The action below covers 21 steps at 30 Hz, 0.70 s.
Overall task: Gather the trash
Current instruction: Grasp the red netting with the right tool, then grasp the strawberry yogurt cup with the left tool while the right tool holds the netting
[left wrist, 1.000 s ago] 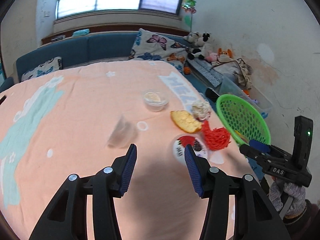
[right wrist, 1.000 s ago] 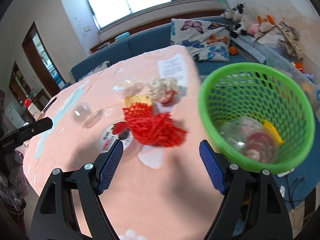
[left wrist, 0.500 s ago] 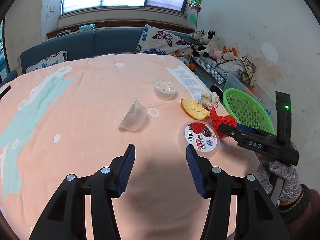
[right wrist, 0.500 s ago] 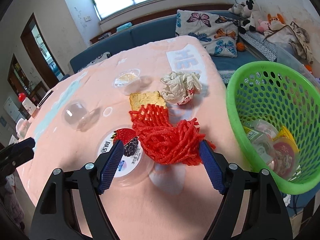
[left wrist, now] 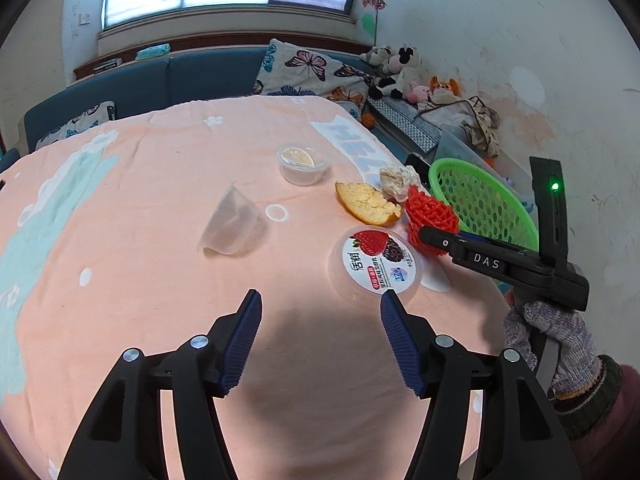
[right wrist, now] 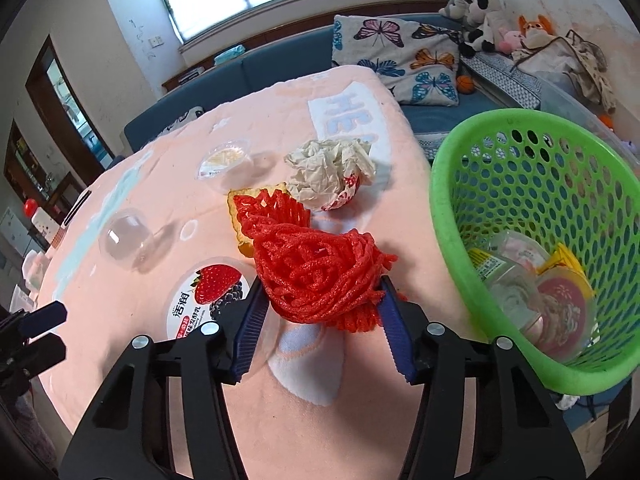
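- Right tongs (right wrist: 322,304): I see both blue pads pressed into the near end of the red foam net (right wrist: 316,270); the jaws have just been closing, and the net bulges up between them.
- Left tongs (left wrist: 320,338): the jaws have just been opening and stand apart over bare cloth, holding nothing.
- Just beyond my left tongs' right pad lies the berry yogurt lid (left wrist: 376,260), with the tipped clear cup (left wrist: 232,226) further out to the left.
- Behind the net sit an orange peel (left wrist: 366,204) and a crumpled paper ball (right wrist: 330,174); 1 small lidded tub (left wrist: 302,162) is beyond them.
- A green basket (right wrist: 448,216) stands off the table's right edge, beside the gripped net, already holding several wrappers.
- All of it rests on a peach tablecloth (left wrist: 160,168).
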Available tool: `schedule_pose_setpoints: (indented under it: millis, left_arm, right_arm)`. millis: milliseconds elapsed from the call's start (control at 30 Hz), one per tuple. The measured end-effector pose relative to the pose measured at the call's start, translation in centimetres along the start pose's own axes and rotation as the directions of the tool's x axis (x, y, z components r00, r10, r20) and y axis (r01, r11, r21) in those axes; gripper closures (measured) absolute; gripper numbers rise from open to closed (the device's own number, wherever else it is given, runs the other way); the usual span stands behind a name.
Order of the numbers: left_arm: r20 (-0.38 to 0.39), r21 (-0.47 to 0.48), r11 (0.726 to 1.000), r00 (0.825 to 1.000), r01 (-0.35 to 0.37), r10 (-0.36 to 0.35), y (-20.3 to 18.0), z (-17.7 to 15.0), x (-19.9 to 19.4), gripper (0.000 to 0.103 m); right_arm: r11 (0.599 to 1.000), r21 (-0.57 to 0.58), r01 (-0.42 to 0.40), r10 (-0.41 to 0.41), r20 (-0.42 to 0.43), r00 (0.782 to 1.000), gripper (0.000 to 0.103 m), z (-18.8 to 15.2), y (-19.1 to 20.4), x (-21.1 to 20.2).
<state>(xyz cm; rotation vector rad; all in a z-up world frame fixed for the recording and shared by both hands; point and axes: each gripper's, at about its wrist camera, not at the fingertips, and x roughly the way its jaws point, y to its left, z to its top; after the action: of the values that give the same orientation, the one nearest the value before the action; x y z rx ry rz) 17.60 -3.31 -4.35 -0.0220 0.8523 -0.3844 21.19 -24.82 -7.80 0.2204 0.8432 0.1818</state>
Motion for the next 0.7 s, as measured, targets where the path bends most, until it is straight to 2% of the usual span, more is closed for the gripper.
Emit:
schedule_pose_setpoints:
  millis: [367, 500, 700]
  left_arm:
    - [-0.056, 0.088, 0.994, 0.997, 0.059, -0.054, -2.6, 0.5, 3.3, 0.029]
    - [-0.079, 0.122, 0.990, 0.995, 0.069, -0.060, -3.6, 0.8, 4.7, 0.029]
    - [-0.096, 0.177, 0.981, 0.994, 0.074, -0.057, -4.8, 1.2, 6.0, 0.021]
  right_arm:
    - [1.000, 0.009, -0.021, 0.021, 0.046, 0.999, 0.049, -0.3, -0.4, -2.9]
    - [1.000, 0.012, -0.019, 0.018, 0.070, 0.997, 0.049, -0.2, -1.0, -4.6]
    - [1.000, 0.028, 0.001, -0.004, 0.098, 0.995, 0.049, -0.2, -2.4, -6.5]
